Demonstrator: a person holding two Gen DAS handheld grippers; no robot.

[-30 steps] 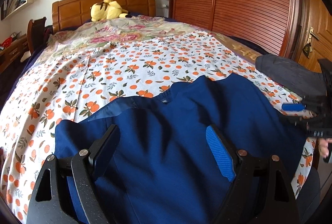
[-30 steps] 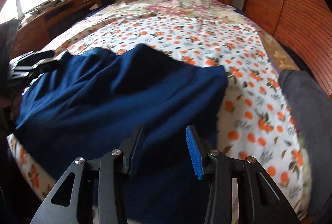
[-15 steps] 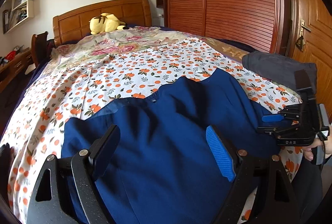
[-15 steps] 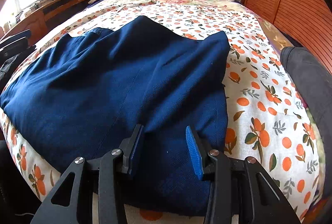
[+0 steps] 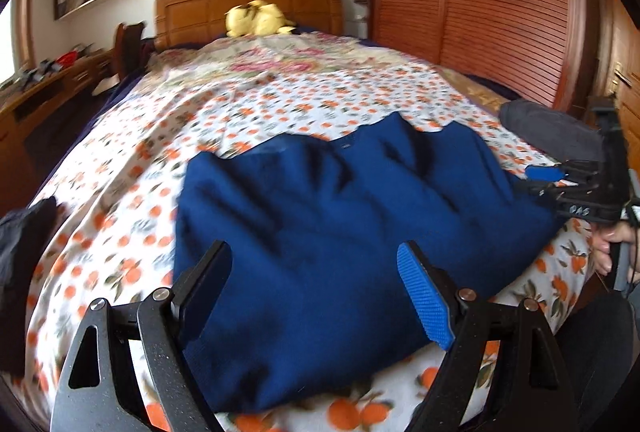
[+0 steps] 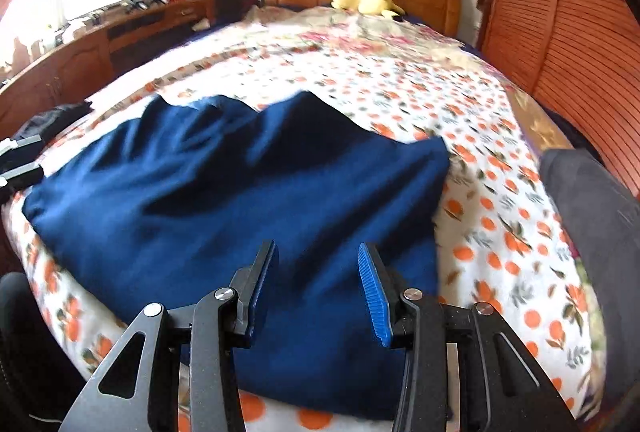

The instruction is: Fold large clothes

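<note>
A large navy blue garment (image 5: 340, 232) lies folded and rumpled near the foot of the bed, also in the right wrist view (image 6: 240, 200). My left gripper (image 5: 316, 272) is open and empty, above the garment's near left part. My right gripper (image 6: 316, 272) is open and empty, above the garment's near right edge. The right gripper also shows in the left wrist view (image 5: 560, 184) at the garment's right edge. The left gripper's fingertips (image 6: 20, 160) show at the left edge of the right wrist view.
The bed has an orange-print sheet (image 5: 260, 104) and a wooden headboard (image 5: 248, 4) with a yellow plush toy (image 5: 256, 18). A grey garment (image 6: 592, 216) lies at the right edge. A dark garment (image 5: 20, 232) lies at the left. Wooden wardrobe doors (image 5: 500, 0) stand on the right, a desk (image 6: 80, 44) on the left.
Both grippers have pulled back and up from the garment. More of the bed shows around the blue garment, which now lies rumpled with both grippers clear of it.
</note>
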